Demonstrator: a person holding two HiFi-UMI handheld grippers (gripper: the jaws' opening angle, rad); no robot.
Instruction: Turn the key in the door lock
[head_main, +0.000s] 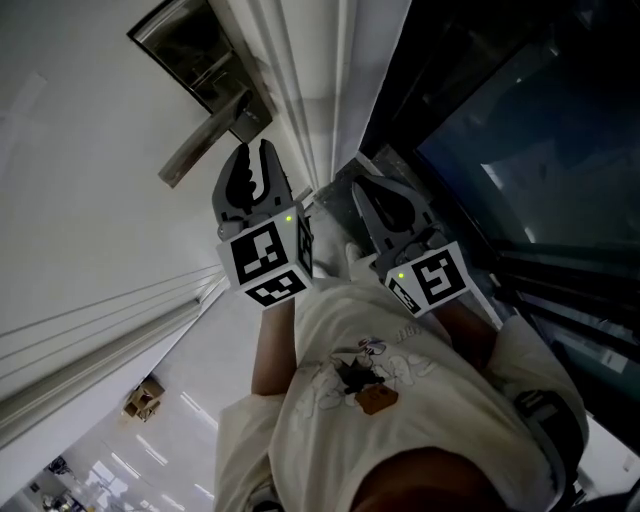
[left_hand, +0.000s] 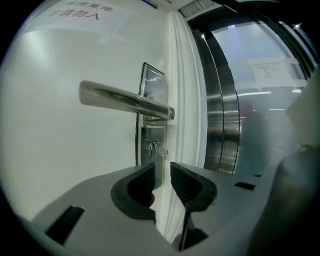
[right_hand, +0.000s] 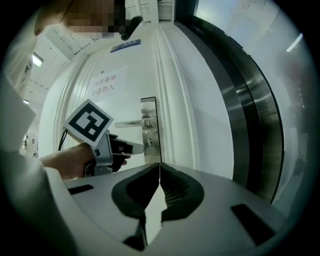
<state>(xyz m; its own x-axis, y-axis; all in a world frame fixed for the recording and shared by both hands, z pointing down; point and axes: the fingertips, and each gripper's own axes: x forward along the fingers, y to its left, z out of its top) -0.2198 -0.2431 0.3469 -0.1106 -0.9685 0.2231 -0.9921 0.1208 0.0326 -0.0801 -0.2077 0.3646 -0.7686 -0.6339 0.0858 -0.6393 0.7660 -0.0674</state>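
A small key on a wire ring (left_hand: 157, 148) sticks out of the steel lock plate (left_hand: 151, 131) below the lever handle (left_hand: 125, 102) of a white door. My left gripper (left_hand: 162, 171) is just short of the key and a little below it, jaws slightly apart, nothing between them. In the right gripper view the left gripper (right_hand: 131, 147) points at the key (right_hand: 149, 144) without touching it. My right gripper (right_hand: 159, 165) is shut and empty, held back from the door. In the head view the left gripper (head_main: 254, 152) is under the handle (head_main: 205, 148), the right gripper (head_main: 366, 186) beside it.
The white door frame (left_hand: 177, 100) runs just right of the lock. Beyond it stand a curved steel post (left_hand: 222, 110) and dark glass panels (head_main: 520, 130). A paper notice with red writing (right_hand: 104, 84) is stuck on the door above the handle.
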